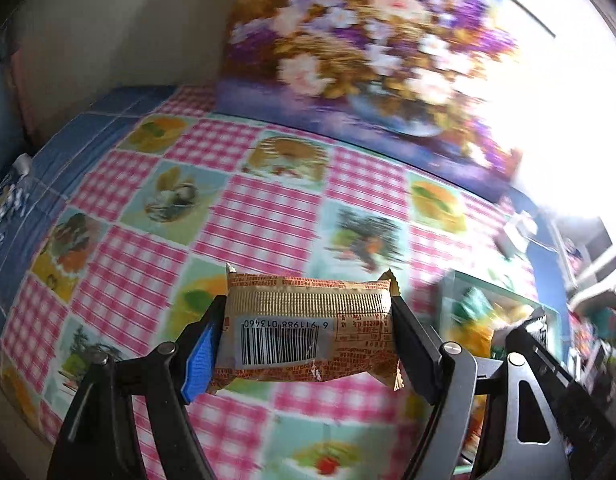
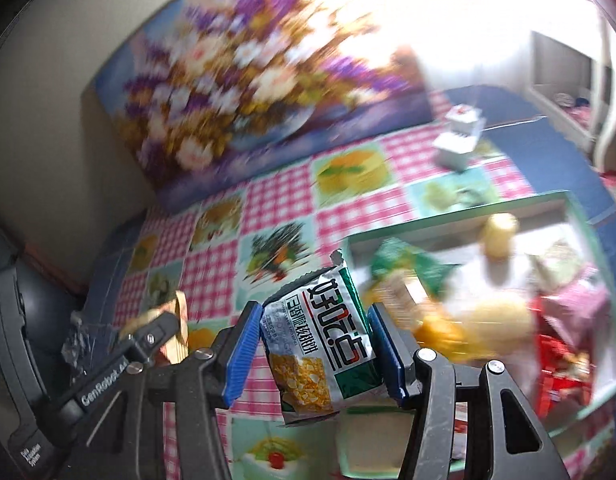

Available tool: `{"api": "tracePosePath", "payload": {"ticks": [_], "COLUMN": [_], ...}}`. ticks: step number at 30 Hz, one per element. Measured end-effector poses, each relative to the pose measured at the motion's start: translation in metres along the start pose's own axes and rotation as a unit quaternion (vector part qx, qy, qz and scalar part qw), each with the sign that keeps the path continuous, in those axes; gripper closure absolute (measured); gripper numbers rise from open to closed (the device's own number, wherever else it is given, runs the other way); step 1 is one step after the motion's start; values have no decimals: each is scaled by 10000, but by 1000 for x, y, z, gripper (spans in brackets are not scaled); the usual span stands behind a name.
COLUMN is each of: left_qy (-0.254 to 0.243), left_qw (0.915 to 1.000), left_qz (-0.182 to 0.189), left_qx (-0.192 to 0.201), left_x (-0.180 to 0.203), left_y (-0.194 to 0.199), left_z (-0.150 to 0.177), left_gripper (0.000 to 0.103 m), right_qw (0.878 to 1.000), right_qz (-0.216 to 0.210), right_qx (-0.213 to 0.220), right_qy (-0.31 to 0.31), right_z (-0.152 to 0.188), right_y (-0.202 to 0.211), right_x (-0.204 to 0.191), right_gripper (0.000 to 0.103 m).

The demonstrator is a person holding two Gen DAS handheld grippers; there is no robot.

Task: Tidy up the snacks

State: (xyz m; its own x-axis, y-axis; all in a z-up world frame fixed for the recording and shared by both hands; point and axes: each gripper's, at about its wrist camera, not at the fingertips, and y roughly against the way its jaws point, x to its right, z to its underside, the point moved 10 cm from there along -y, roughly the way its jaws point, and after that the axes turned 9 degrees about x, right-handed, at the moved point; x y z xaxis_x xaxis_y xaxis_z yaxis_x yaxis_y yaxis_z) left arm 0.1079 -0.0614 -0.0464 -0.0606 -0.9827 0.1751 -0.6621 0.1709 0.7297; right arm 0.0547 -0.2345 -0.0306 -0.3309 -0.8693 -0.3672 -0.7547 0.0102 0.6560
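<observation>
Two hand-held tools, each with a snack pinched between its pads, are carried above a bench spread with a pink-checked, fruit-print cloth [image 1: 263,216]. The left tool [image 1: 308,332] stands about half open, its jaws closed on the short ends of an orange-and-gold wafer pack [image 1: 310,328], barcode side up, the pack lying level and clear of the cloth. The right tool [image 2: 314,344] is set a little narrower and grips a silver-and-green cracker packet [image 2: 328,340] by its long edges, the packet tilted with its crimped end pointing away. Just beyond and to the right of the right tool sits a green-rimmed tray [image 2: 460,200] already heaped with yellow, green and red wrappers; in the left view the same tray shows to the right of that tool, past the other tool's black frame. A small white box [image 2: 460,140] lies further off, beyond the tray, and a flower painting [image 1: 368,48] leans at the far edge of the bench. Both views are smeared, so finer detail in the tray cannot be read. Judged from this, the step in hand is carrying the two packs to the tray. It would go best with each pack lowered flat into a free gap, one tool at a time so the frames do not clash, the grip kept light enough not to crush the wafers, and the jaws parted only once the pack rests on something.
</observation>
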Motion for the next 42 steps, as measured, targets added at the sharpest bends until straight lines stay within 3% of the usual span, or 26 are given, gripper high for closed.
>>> {"api": "tracePosePath", "payload": {"ticks": [5,10,16,20,23,26,30,37,42], "left_qy": [-643,-1323,-1938,-1997,-2010,-1920,-1766,-1384,-1421], "left_qw": [9963,9839,9689,9661,9677,9709,9760,9893,9896], "left_qz": [562,1095,1265,1272,1245,1202,1104,430,-239], "left_qx": [-121,-506,-871,-1033,-875,-780,-628,-172,38], "left_x": [66,131,164,165,161,153,137,89,52], "left_y": [14,13,6,1,4,7,14,30,36], "left_z": [26,66,104,114,108,102,95,72,58], "left_gripper": [24,24,23,18,8,8,8,8,8], "right_qw": [9964,9892,9869,9886,9894,9905,9916,9914,9951], "right_qz": [578,1032,1134,1082,1047,1027,1007,1090,945], "right_qx": [372,120,-112,-144,-84,14,141,323,29], "right_qy": [-498,-1035,-1142,-1032,-1002,-916,-801,-642,-293], "right_z": [-11,3,15,19,19,18,21,23,33], "right_y": [27,23,9,8,10,13,21,40,41], "right_x": [71,134,152,149,148,145,140,134,117], "right_gripper": [45,45,44,42,26,22,1,0,0]}}
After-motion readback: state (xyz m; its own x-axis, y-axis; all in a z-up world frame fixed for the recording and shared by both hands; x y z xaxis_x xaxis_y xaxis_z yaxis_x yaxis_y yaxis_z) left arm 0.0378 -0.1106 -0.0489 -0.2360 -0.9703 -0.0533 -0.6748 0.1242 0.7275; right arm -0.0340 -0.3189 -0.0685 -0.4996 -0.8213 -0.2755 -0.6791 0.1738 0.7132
